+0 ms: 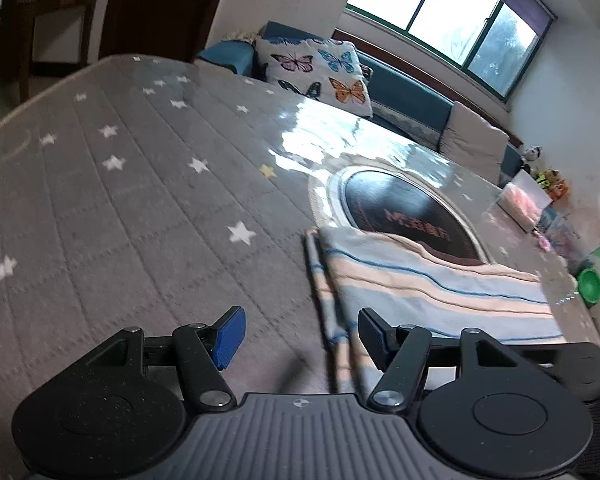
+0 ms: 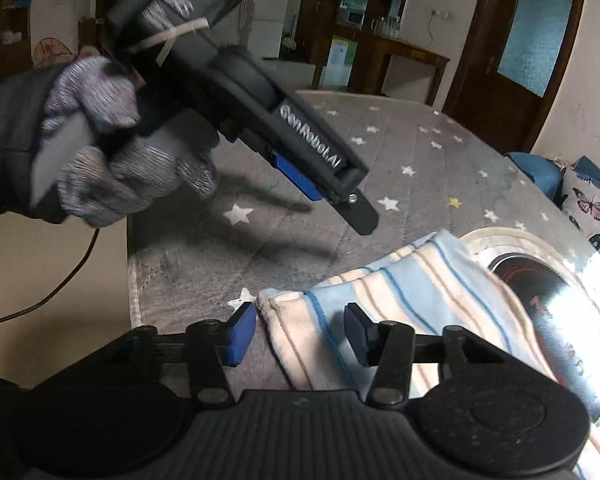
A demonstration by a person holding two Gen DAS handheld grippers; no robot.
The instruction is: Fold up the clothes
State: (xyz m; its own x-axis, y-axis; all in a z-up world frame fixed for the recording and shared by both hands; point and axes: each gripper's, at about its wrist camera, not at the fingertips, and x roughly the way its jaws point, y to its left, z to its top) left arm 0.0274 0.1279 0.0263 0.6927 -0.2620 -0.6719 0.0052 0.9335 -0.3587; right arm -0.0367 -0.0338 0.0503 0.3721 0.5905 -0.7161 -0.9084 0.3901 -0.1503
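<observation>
A folded striped cloth (image 1: 432, 292), light blue and peach with thin blue lines, lies on the grey star-patterned table cover (image 1: 112, 200). My left gripper (image 1: 300, 336) is open and empty, hovering just above the cloth's left edge. In the right wrist view the same cloth (image 2: 404, 304) lies ahead, its near corner between the fingers of my open, empty right gripper (image 2: 300, 332). The left gripper (image 2: 320, 184) shows there too, held by a gloved hand above the table to the left of the cloth.
A round black hotplate with a metal rim (image 1: 404, 212) is set in the table under the cloth's far edge. A sofa with a butterfly pillow (image 1: 320, 68) stands beyond the table. A green cup (image 1: 590, 286) and clutter sit at the right edge.
</observation>
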